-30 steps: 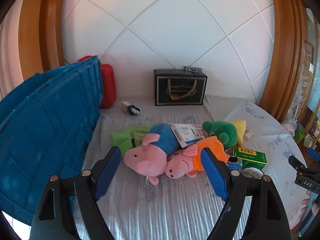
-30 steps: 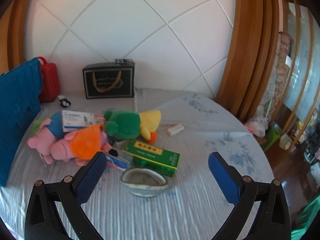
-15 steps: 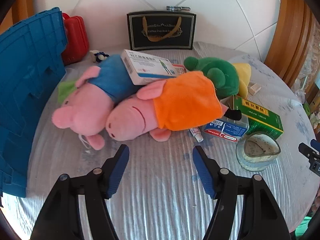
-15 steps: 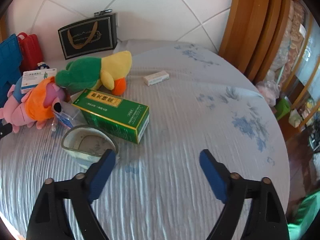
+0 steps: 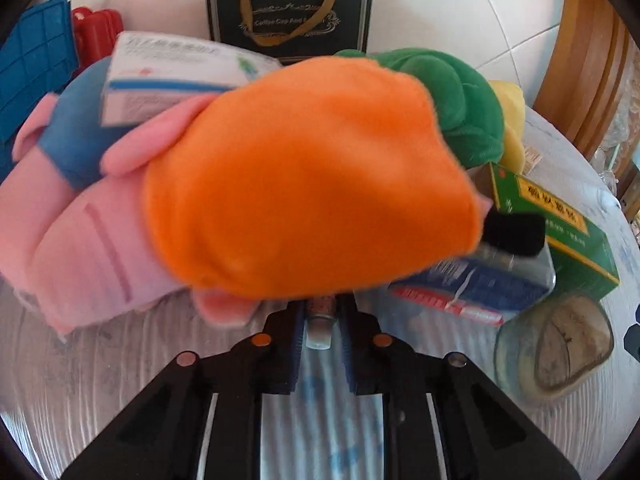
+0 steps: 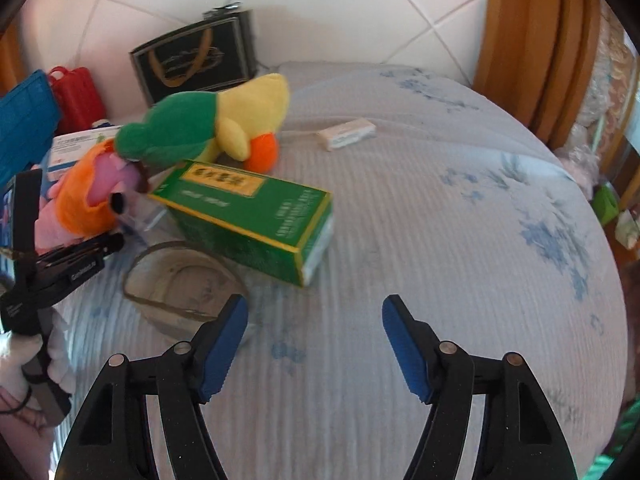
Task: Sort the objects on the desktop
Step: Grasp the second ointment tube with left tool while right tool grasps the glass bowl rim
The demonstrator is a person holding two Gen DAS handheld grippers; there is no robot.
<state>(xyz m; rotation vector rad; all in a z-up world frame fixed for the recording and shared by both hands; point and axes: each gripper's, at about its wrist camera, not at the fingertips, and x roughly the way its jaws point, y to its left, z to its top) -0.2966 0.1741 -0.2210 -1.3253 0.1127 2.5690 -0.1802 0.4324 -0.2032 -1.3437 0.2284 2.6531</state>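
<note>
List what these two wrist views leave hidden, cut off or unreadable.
- Left wrist view: the left gripper is shut on a small tube; its far end is hidden under the orange-shirted pig plush.
- Left wrist view: print on the white medicine box is blurred.
- Right wrist view: the blue crate is cut off by the picture's edge.
- Right wrist view: text on the small white box is too small to read.

Bare tablecloth (image 6: 460,240) right of green box (image 6: 248,216)
</note>
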